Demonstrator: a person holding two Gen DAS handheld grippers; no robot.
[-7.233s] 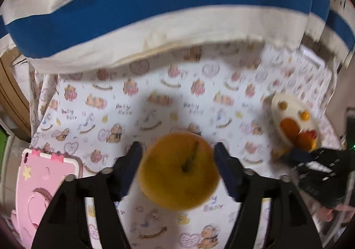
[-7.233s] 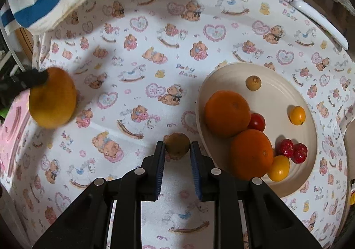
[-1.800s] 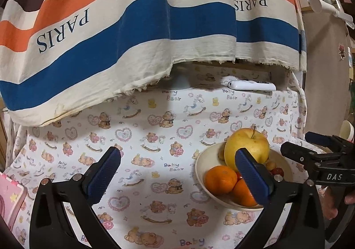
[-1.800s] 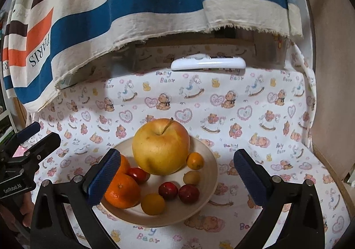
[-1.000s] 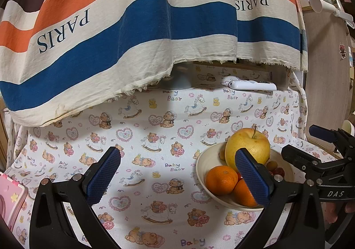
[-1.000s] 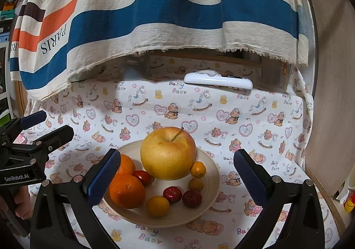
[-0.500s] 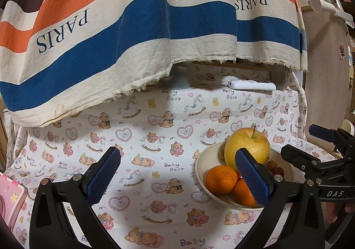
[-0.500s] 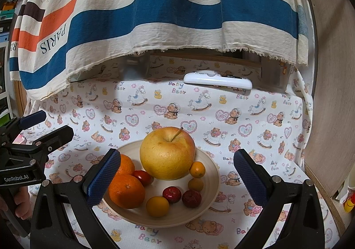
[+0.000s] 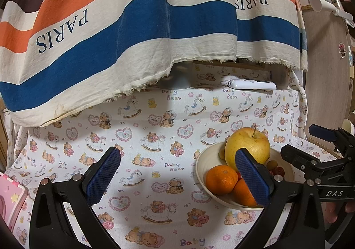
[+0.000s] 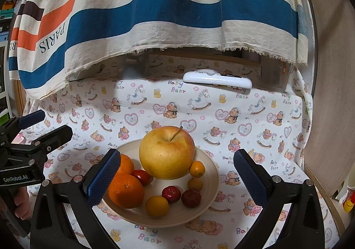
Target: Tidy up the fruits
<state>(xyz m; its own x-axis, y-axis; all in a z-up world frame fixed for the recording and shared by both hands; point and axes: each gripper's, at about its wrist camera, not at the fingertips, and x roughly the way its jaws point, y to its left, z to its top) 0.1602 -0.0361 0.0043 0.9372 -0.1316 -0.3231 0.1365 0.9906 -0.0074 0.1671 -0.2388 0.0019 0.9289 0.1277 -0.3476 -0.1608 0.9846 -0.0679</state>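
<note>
Nearest the right wrist camera, the right gripper [image 10: 176, 179] stood spread wide and empty, its blue pads either side of the bowl [image 10: 208, 182] without touching it. The left gripper [image 9: 176, 175] was just as wide and empty, hanging over the bear-print cloth [image 9: 142, 124] to the left of the bowl.

All the fruit lay in that bowl. Counted from the front: one small yellow fruit [image 10: 156, 206], two small dark red ones [image 10: 171, 194], two oranges [image 10: 126, 190], a small brownish one [image 10: 195, 183], a red tomato-like one [image 10: 142, 176], a small orange one [image 10: 196, 168], and one big yellow apple [image 10: 166, 152] at the back.

The apple looked heavy, hard and smooth, so it would likely need a wide grip across its middle. The oranges seemed firm with a rougher skin. The small fruits looked light, prone to roll, and likely to bruise under a hard squeeze.

Further back lay one white remote [image 10: 217, 80], under one striped cloth [image 10: 155, 15]
</note>
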